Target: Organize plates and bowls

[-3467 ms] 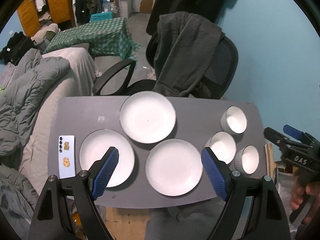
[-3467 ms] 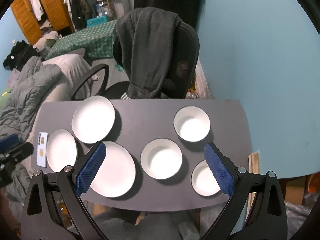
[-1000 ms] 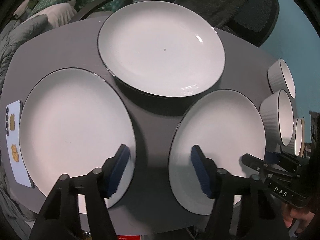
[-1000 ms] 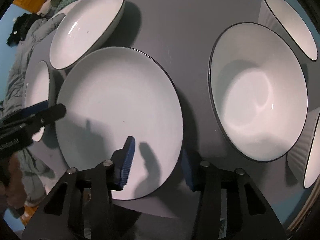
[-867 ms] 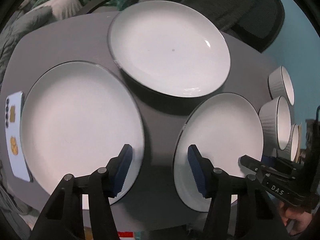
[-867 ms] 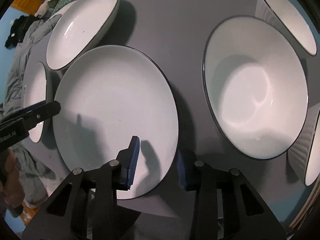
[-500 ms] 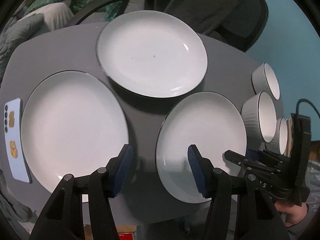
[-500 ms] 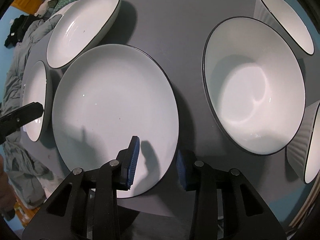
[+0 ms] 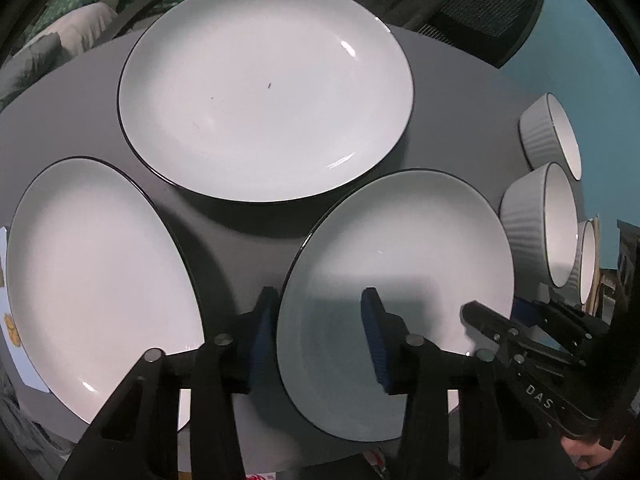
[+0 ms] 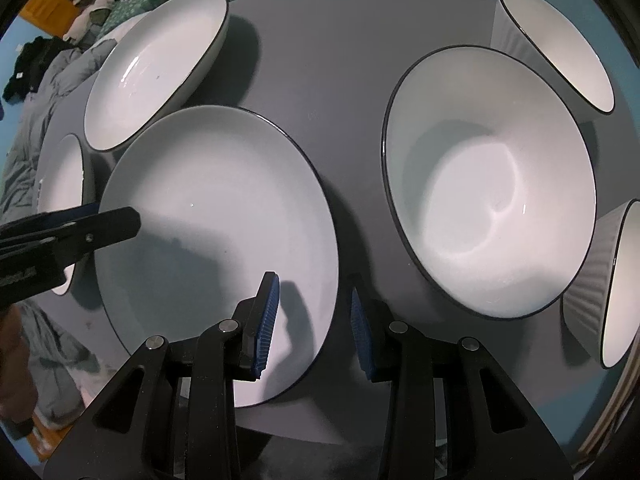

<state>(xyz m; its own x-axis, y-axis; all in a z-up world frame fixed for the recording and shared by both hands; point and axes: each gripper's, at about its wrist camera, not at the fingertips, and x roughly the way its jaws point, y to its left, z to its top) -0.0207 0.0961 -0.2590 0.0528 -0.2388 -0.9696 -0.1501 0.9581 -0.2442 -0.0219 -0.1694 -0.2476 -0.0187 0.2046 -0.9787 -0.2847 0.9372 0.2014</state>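
Three white plates with black rims lie on the grey table (image 9: 460, 112). The near plate (image 9: 400, 260) (image 10: 208, 184) has a gripper at each side. My left gripper (image 9: 320, 336) straddles its left rim: one finger outside the edge, the other above the plate. Its jaws are closing, and the pads do not clamp the rim. My right gripper (image 10: 314, 320) straddles the right rim, open, with a sliver of table showing between the outer pad and the edge. The far plate (image 9: 264, 92) and the left plate (image 9: 92, 272) lie untouched. Three ribbed bowls stand at the right, the middle bowl (image 10: 488, 200) nearest.
A phone (image 9: 8, 320) lies at the table's left edge, beside the left plate. An office chair (image 9: 480, 8) draped with dark clothing stands behind the table. The far bowl (image 10: 560, 48) and near bowl (image 10: 616, 284) sit close to the right edge.
My left gripper came closer to the table, shifted onto the near plate's left rim and narrowed its jaws. The right gripper stayed put at the right rim.
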